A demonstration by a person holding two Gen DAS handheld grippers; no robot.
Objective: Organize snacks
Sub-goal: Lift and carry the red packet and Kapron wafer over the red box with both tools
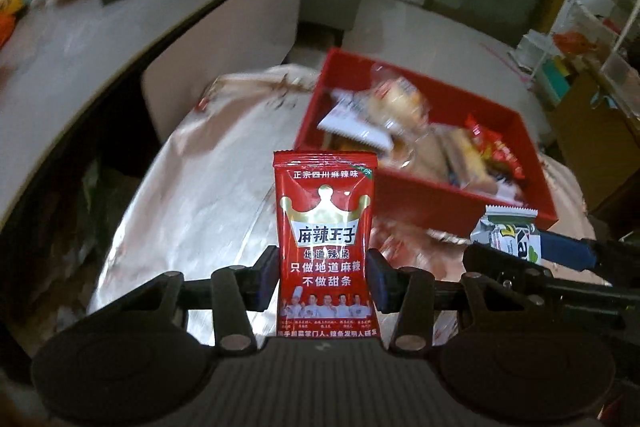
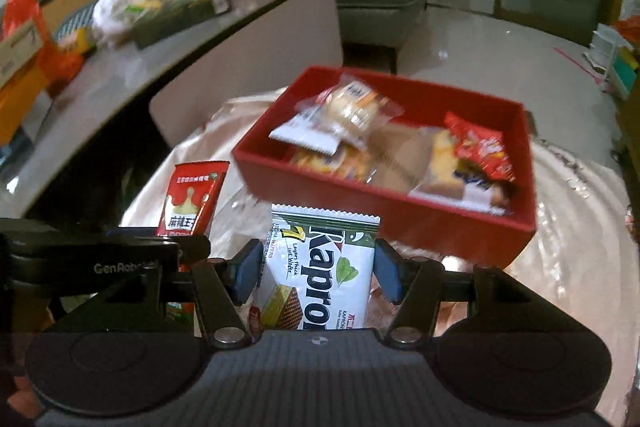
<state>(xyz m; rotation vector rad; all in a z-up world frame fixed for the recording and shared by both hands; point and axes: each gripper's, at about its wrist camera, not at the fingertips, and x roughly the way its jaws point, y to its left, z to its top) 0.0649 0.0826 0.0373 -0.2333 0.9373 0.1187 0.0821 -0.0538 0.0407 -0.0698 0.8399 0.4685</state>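
1. A pale, shiny plastic sheet (image 1: 192,187) covers the rounded surface below both grippers; a grey table (image 2: 132,67) strewn with bags and packets stands well behind it, blurred.
2. The red tray (image 2: 440,231) sits on the sheet, ahead of both grippers and apart from them, holding several wrapped snacks: a clear-wrapped pastry (image 2: 352,107) at the back and a small red packet (image 2: 480,147) on its right side.
3. The left gripper (image 1: 322,277) is clamped on a red spicy-strip packet (image 1: 326,235), which stands upright between the pads, its top edge rising well above them.
4. The right gripper (image 2: 316,269) is closed on a white Kapro wafer packet (image 2: 324,267), also upright between the pads, its serrated top edge towards the tray's near wall.
5. The two held packets are side by side, near but not touching.
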